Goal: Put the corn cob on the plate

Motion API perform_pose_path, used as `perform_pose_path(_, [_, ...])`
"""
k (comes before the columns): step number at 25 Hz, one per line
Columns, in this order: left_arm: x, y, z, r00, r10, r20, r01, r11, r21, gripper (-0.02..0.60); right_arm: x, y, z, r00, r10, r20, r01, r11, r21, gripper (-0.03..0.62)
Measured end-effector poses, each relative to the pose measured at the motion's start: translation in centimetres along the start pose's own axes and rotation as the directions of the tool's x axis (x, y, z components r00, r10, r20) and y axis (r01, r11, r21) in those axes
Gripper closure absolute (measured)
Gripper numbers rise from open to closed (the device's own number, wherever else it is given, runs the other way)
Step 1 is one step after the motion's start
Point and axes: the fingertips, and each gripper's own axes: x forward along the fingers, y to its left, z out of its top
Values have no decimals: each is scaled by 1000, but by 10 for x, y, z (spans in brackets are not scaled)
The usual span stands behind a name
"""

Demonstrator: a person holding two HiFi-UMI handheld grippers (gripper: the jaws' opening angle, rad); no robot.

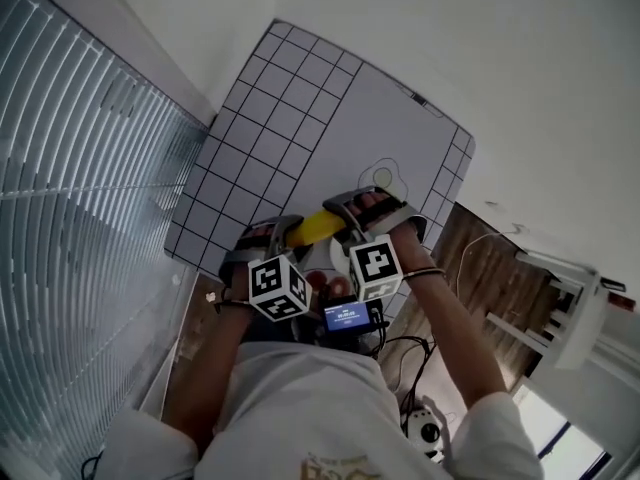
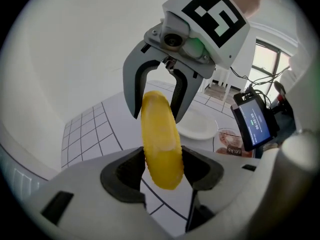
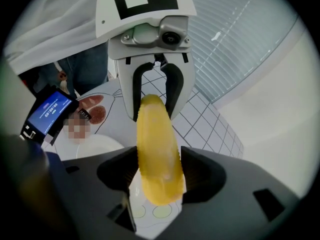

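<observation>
**Corn cob held at both ends above the table.**

The left hand-held gripper [image 2: 162, 170] and the right hand-held gripper [image 3: 160, 171] face each other. Each is clamped on one end of the yellow corn cob [image 1: 316, 227], which spans the gap between them clear of the table [image 1: 300, 98]. The white plate [image 2: 200, 126] lies on the table below the cob, on the person's side of both hand-held grippers. A lit phone screen [image 2: 252, 123] stands just beside the plate. Beyond the hand-held grippers the gridded tabletop is open out to its far edge. The table's near edge lies close beneath them.
</observation>
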Motion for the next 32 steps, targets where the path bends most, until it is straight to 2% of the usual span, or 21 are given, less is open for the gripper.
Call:
perform_pose_path(5, [8,-7,12,998,-64,4,63,992,105,354,-5,11,-17,998,-43,-36,47,994,94,326])
perform_pose_path(10, [17,-18,22,992,-126,-10,125,970,209,354,-13,24,-28,995,-77,-59,87,976,199,326])
perform_pose_path(17, [22,-36,43,981,-191,-41,195,928,317,354,-28,48,-45,992,-91,-86,115,938,327,327])
perform_pose_path(32, [36,-79,71,949,-287,-132,314,820,478,354,-50,96,-73,980,-146,-133,194,836,513,327])
